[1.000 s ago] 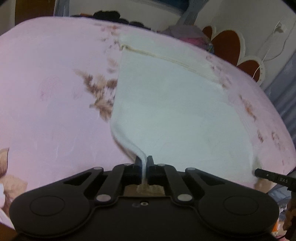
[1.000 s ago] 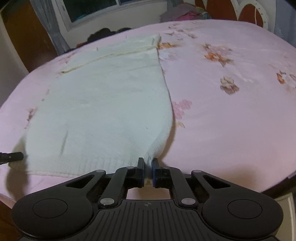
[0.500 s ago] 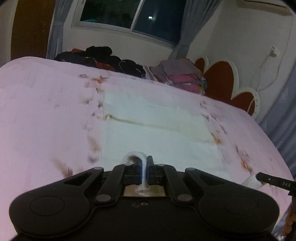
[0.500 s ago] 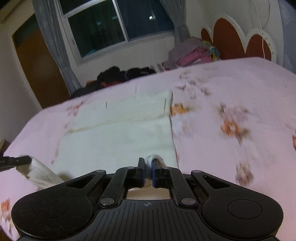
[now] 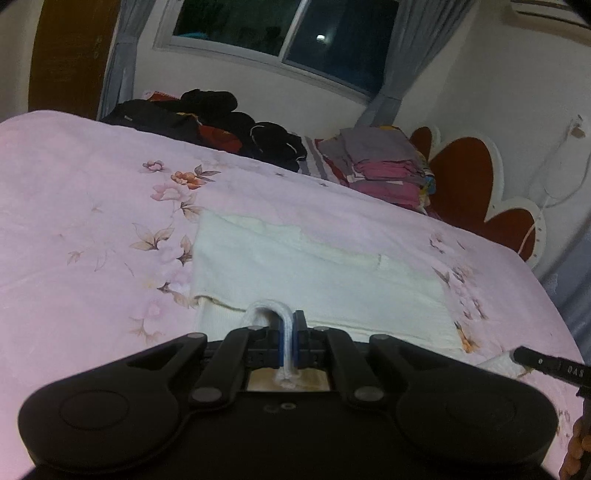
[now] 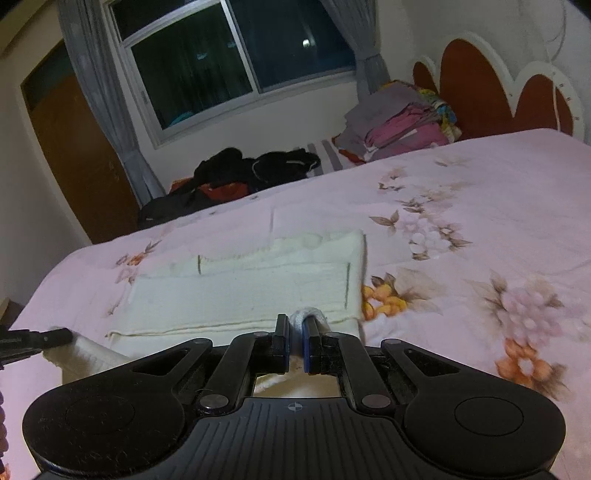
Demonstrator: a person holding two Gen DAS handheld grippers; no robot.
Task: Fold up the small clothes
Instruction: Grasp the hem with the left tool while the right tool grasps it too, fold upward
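The left gripper (image 5: 290, 325) has its jaws pressed together on a hem of the cream knitted garment (image 5: 314, 273), the cloth looping up over the fingertips and trailing back between the blue pads. The right gripper (image 6: 295, 330) pinches another bit of the same hem in the same way, a small white bulge of knit showing between its 2 fingers. Ahead of both, the garment lies flat on the pink floral bedspread (image 5: 85, 206), its far part already doubled over in a band. The tip of the right gripper shows at the right edge of the left view. At the bed's far side sit a heap of dark clothes (image 6: 236, 177) and a stack of folded clothes (image 6: 402, 125), below a dark window (image 5: 280, 33).
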